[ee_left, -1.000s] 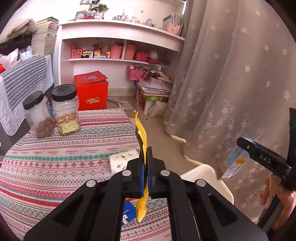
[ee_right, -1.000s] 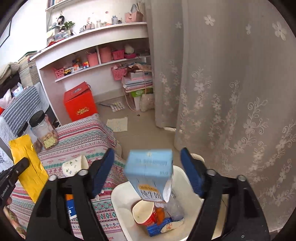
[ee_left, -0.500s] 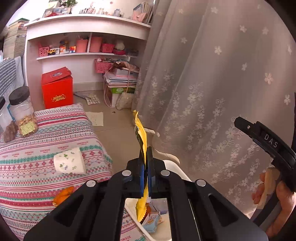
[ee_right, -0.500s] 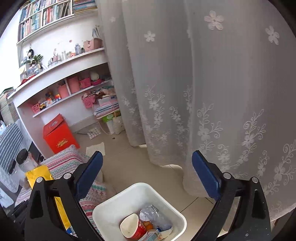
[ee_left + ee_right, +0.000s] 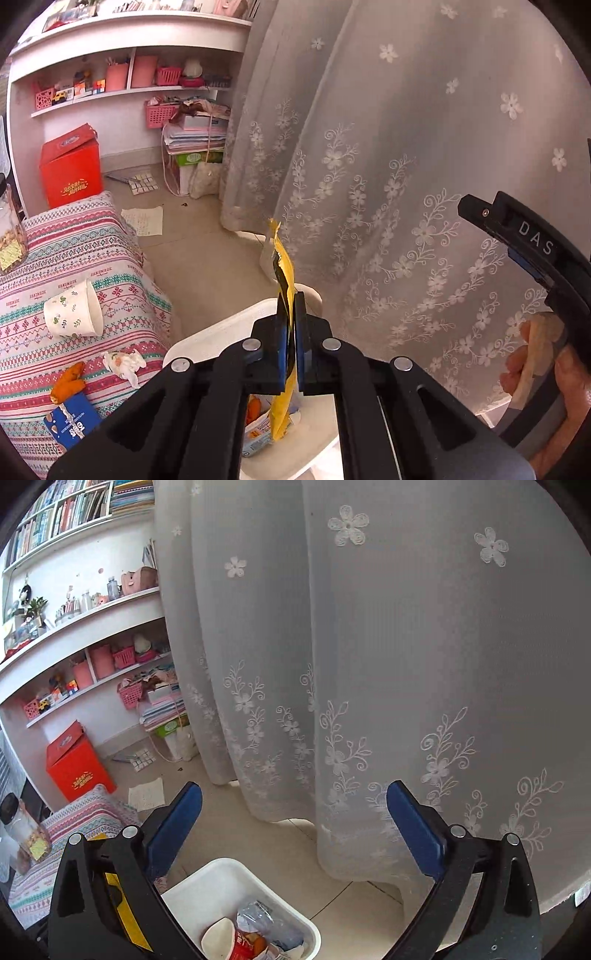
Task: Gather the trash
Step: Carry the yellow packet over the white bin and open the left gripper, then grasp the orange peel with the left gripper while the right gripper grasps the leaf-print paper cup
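Observation:
My left gripper [image 5: 290, 314] is shut on a yellow snack wrapper [image 5: 283, 275], held upright above the white trash bin [image 5: 207, 334]; the wrapper's lower end hangs into the bin. The bin also shows in the right wrist view [image 5: 221, 877] and holds a paper cup [image 5: 218, 939], a clear plastic bag and other scraps. My right gripper [image 5: 291, 834] is open and empty, above the bin and facing the curtain. Its side shows in the left wrist view [image 5: 524, 236]. The wrapper shows behind my right gripper's left finger [image 5: 125, 919].
A table with a patterned cloth [image 5: 51, 266] carries a fallen paper cup [image 5: 74, 314], a crumpled tissue [image 5: 123, 363], orange peel [image 5: 68, 382], a blue packet [image 5: 72, 424] and a jar [image 5: 26, 834]. A lace curtain [image 5: 369, 664] hangs close behind the bin. A red box [image 5: 70, 166] stands by the shelves.
My left gripper has carried the yellow wrapper from over the table to above the bin. My right gripper let the blue carton drop into the bin, then rose, open and empty.

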### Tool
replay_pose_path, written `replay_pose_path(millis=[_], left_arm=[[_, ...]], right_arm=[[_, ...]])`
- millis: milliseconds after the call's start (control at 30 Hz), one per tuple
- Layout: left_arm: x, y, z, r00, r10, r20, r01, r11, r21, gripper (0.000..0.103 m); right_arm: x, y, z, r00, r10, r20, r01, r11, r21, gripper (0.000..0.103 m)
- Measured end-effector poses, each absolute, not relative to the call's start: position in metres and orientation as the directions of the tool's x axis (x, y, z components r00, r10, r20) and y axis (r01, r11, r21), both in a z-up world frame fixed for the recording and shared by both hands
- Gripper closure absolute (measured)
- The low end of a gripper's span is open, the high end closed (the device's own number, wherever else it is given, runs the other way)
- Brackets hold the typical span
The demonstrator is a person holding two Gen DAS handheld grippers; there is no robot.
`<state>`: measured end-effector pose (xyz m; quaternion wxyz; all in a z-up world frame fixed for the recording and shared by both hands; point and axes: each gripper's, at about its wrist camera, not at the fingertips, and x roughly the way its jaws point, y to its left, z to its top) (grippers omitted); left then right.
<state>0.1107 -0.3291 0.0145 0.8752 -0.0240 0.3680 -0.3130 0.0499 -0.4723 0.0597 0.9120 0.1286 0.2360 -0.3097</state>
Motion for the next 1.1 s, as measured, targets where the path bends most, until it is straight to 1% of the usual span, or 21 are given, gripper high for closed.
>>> replay_pose_path(millis=[67,100,133,200,267,333,400,533,767,933,1100], left_arm=[[0.110,-0.333,0.012,0.527,-0.562,-0.637,0.533,0.803,-0.267,0.074],[0.109,-0.332,0.011,0.527,-0.560,-0.639,0.531,0.804,-0.267,0.048],[0.108,-0.332,0.010,0.532,-0.559,-0.636,0.528,0.806,-0.266,0.038],[0.106,-0.333,0.010,0.538,-0.552,-0.637,0.532,0.809,-0.251,0.037],[0.107,-0.335,0.008,0.535,-0.540,-0.650,0.533,0.813,-0.236,0.031],[0.107,-0.335,0.006,0.540,-0.521,-0.661,0.528,0.821,-0.217,0.020],[0.106,-0.336,0.003,0.548,-0.496,-0.673,0.526,0.830,-0.184,0.014],[0.105,-0.333,-0.006,0.575,-0.425,-0.699,0.514,0.852,-0.096,0.013],[0.119,-0.302,-0.034,0.558,-0.311,-0.769,0.457,0.889,-0.028,0.013],[0.143,-0.269,-0.052,0.523,-0.216,-0.824,0.386,0.923,0.003,0.013],[0.171,-0.233,-0.078,0.460,-0.105,-0.882,0.354,0.933,0.073,0.013]], right_arm=[[0.048,-0.474,0.060,0.694,-0.511,-0.507,0.633,0.769,0.092,0.007],[0.047,-0.475,0.061,0.693,-0.514,-0.505,0.636,0.766,0.093,0.007],[0.047,-0.476,0.062,0.692,-0.516,-0.504,0.638,0.765,0.093,0.007],[0.047,-0.477,0.062,0.690,-0.520,-0.503,0.639,0.765,0.085,0.007],[0.048,-0.475,0.061,0.682,-0.531,-0.503,0.642,0.764,0.064,0.007],[0.051,-0.473,0.061,0.678,-0.534,-0.506,0.639,0.768,0.046,0.007],[0.053,-0.470,0.061,0.673,-0.540,-0.505,0.635,0.772,0.021,0.007],[0.059,-0.463,0.060,0.674,-0.535,-0.509,0.617,0.787,-0.011,0.007],[0.076,-0.445,0.055,0.688,-0.475,-0.549,0.544,0.838,-0.044,0.007],[0.089,-0.427,0.049,0.694,-0.428,-0.578,0.487,0.871,-0.061,0.007],[0.104,-0.409,0.045,0.697,-0.378,-0.609,0.429,0.901,-0.068,0.007]])
